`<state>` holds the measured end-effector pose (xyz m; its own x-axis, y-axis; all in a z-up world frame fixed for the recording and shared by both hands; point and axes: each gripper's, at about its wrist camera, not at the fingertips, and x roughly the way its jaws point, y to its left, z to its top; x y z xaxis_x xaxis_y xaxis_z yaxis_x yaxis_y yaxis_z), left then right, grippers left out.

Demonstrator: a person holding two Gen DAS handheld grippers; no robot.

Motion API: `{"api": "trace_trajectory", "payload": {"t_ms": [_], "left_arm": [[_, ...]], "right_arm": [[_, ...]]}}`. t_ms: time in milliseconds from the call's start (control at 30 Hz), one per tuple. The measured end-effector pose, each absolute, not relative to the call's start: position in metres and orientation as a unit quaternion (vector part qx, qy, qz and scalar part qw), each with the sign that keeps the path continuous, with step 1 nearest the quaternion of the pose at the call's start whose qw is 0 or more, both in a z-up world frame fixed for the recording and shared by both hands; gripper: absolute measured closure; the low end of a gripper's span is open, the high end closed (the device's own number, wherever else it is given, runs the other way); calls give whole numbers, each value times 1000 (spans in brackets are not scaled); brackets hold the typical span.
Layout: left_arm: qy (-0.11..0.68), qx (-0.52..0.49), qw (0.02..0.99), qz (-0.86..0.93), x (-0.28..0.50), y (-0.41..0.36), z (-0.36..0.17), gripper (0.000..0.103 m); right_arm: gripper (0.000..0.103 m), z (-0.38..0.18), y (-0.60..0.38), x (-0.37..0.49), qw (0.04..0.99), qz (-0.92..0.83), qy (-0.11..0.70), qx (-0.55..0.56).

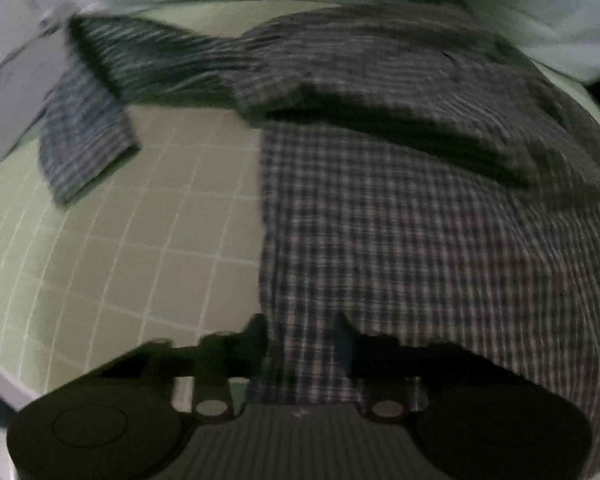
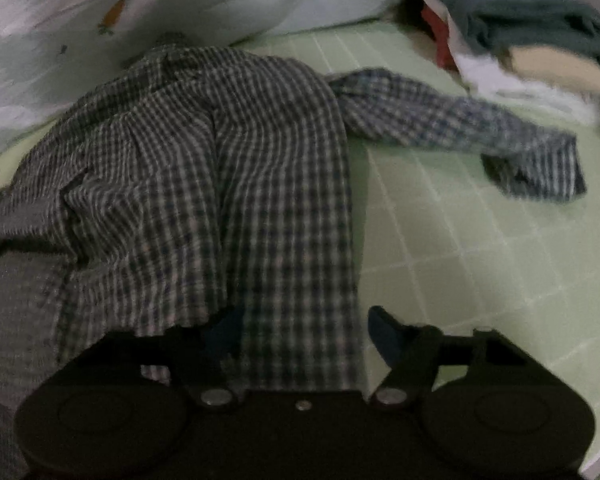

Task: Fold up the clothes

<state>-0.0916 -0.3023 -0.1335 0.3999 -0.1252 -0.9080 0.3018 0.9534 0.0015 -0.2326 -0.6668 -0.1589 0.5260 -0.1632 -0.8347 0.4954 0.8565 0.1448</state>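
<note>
Checked shirt hem sat pinched in our left claw, its sleeve sprawled on the green gridded counter. From the right wrist, our right claw gaped around the hem; whether it gripped, we couldn't tell. Folding had barely begun; motion blur hid the collar, beside a clothes pile.

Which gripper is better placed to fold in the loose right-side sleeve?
Probably the right gripper: that sleeve lies on the grid mat on its side. The left gripper sits at the plaid shirt hem's opposite edge.
</note>
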Motion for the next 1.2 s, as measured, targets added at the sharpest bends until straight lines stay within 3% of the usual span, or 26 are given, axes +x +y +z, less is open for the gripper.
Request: {"api": "trace_trajectory", "payload": {"t_ms": [33,100,167,200,233,533,600,633,700,767,800,833,900,1200], "left_arm": [[532,85,831,-141,-91,-303,-134,93],[531,87,829,-155,-90,-302,-134,98],[528,89,829,-160,-87,-298,-135,99],[525,93,832,-153,-85,-295,-134,99],[520,99,838,-136,-82,-289,-133,100],[469,78,880,5,-26,-197,-107,98],[470,76,879,6,-26,-200,-105,89],[470,78,879,6,-28,-203,-104,87],[468,72,881,3,-37,-211,-99,64],[464,60,884,0,-47,-220,-93,45],[461,55,886,-3,-52,-224,-91,33],[458,50,888,-5,-57,-229,-88,30],[455,45,889,-7,-66,-241,-84,25],[453,21,891,6,-100,-300,-77,25]], "right_arm": [[36,-159,-666,-234,852,-199,443,193],[51,-158,-663,-236,851,-211,439,198],[84,-157,-661,-236,847,-228,442,188],[96,-157,-661,-237,846,-228,443,190],[102,-156,-662,-238,845,-228,443,194],[103,-146,-657,-245,843,-243,428,217],[103,-148,-651,-243,843,-237,433,215],[102,-148,-648,-242,843,-236,438,204],[89,-146,-649,-241,842,-226,441,212],[39,-140,-654,-243,844,-226,432,223],[28,-136,-656,-244,846,-230,425,226],[16,-133,-660,-246,847,-235,418,229],[14,-128,-680,-248,848,-245,403,241],[13,-114,-771,-256,847,-292,347,276]]}}
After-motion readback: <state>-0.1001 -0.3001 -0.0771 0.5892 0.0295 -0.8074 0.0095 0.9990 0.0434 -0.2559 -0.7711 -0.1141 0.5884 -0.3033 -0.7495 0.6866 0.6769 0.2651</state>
